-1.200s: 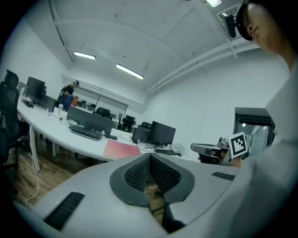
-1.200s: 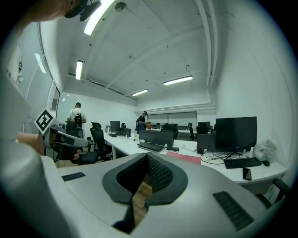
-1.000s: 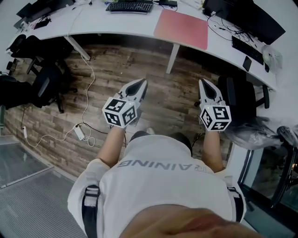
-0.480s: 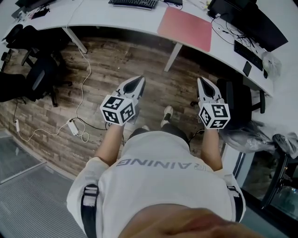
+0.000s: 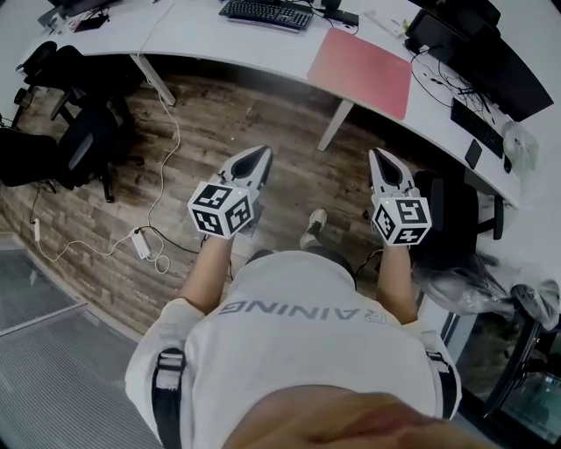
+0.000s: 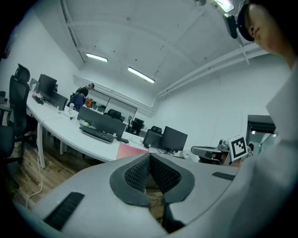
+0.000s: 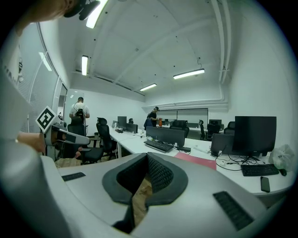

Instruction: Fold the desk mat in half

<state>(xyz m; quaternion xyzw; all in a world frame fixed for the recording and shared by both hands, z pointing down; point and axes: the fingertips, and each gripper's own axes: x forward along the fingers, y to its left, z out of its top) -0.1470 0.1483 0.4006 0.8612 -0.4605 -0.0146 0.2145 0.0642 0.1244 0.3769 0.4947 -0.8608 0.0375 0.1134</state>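
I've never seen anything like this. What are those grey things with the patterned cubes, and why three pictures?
No robot here: a person stands holding two hand tools, the left gripper and the right gripper, each with two jaws and a marker cube. One picture comes from a camera on the person's head, looking down; the other two come from cameras riding on the grippers, looking along their jaws. Both grippers are shut and hold nothing. Ahead stands a long white desk with a pink desk mat lying flat and a keyboard to its left. The mat is not yet touched.
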